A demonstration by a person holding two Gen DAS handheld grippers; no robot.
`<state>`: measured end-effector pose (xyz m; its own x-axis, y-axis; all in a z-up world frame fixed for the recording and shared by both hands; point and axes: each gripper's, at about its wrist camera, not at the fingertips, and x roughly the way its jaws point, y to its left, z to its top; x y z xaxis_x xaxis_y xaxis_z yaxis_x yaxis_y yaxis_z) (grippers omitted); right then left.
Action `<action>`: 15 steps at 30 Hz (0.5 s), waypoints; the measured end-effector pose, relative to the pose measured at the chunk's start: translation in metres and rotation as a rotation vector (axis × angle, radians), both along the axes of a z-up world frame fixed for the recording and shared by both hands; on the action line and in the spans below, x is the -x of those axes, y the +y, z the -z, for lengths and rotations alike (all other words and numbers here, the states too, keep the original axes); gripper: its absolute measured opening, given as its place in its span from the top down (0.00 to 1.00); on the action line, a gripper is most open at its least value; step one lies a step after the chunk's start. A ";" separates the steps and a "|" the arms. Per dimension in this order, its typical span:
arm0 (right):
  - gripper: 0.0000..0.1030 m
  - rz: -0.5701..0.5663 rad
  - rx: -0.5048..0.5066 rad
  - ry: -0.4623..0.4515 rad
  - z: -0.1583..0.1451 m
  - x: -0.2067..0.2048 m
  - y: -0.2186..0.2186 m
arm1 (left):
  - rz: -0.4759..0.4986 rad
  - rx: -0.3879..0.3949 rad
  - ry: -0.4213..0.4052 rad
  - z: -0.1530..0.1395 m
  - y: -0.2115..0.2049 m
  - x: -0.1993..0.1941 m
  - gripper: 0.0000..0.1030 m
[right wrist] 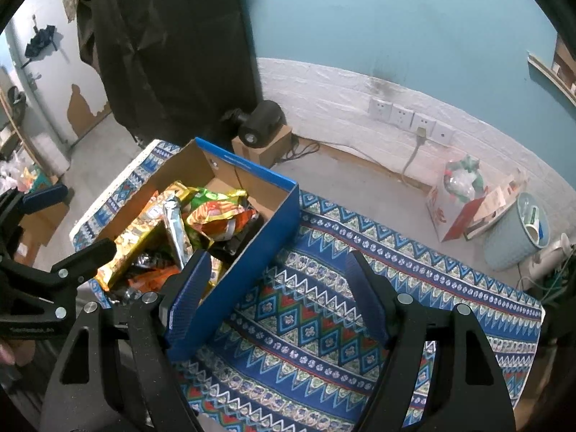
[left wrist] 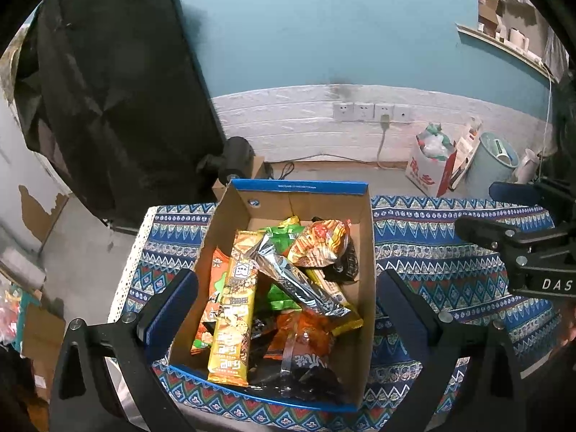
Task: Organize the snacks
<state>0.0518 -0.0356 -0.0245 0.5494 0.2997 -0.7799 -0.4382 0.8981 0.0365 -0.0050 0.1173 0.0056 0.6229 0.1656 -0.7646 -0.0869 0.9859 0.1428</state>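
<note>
**Both claws wide over the snack box**

Left claw hangs spread wide above the cardboard box, one finger over each long side, gripping nothing. Right claw is also released, with nothing between its fingers; its left finger sits at the box's blue right wall, and its right finger hangs over the patterned tablecloth.

The box stands on the left part of the table, open at the top, and is piled with snack packets. A long yellow packet lies along its left side, a silver packet slants across the middle, and an orange-and-red bag sits toward the far end.

On the floor by the far wall stand a pale blue bin and a red-and-white bag.
</note>
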 end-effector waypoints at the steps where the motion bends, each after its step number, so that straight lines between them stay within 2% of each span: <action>1: 0.27 0.000 0.000 0.001 0.000 0.000 0.000 | -0.002 0.002 -0.002 -0.001 0.000 0.000 0.02; 15: 0.27 0.000 0.006 -0.001 -0.001 0.000 0.000 | -0.009 0.003 -0.007 -0.002 0.000 0.002 0.02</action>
<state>0.0514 -0.0358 -0.0235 0.5499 0.2947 -0.7815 -0.4381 0.8984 0.0306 -0.0073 0.1177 0.0075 0.6269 0.1687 -0.7606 -0.0963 0.9856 0.1392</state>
